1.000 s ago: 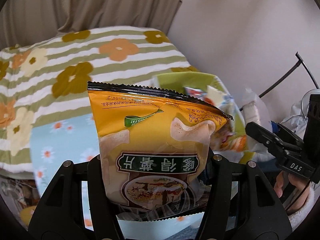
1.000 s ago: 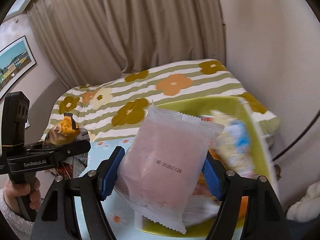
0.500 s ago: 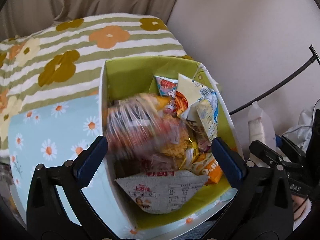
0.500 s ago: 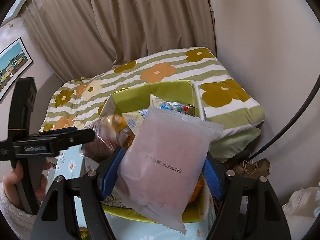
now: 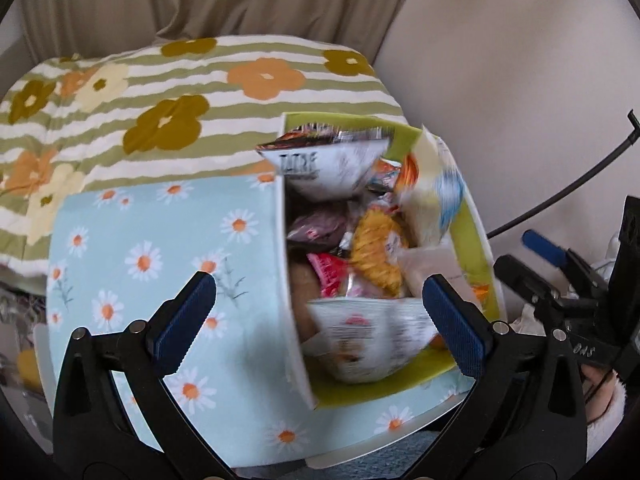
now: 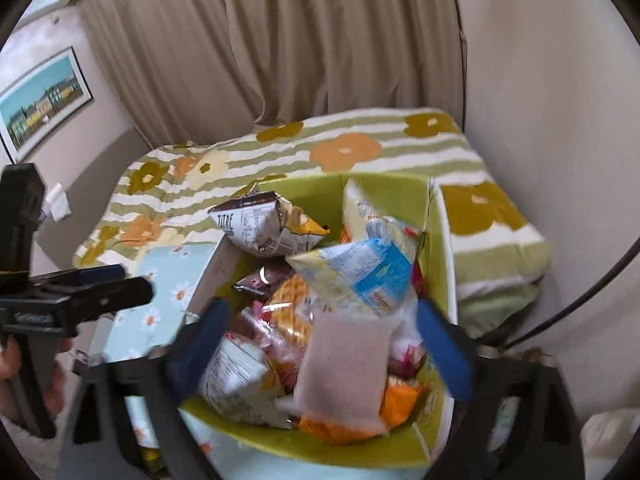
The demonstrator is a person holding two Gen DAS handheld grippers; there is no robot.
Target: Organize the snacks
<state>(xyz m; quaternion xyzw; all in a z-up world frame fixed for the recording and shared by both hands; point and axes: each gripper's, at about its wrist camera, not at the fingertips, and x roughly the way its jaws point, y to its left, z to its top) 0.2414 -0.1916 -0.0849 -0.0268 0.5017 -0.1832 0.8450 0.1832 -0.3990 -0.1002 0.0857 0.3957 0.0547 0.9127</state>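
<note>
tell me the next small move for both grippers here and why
Probably draw both back from the green box. The left gripper and right gripper are open and hold nothing, and the pale pink packet lies loose on the snack pile inside. Both drops look done, so they could go for more snacks, though none shows outside the box.

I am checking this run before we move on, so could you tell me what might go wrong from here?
1. The box is heaped full; the chip bag hangs over its far corner and could slide out.
2. The pink packet lies loosely on top between the open right gripper fingers, so a nudge may tip it out.
3. The open left gripper straddles the box wall and could snag it.
</note>
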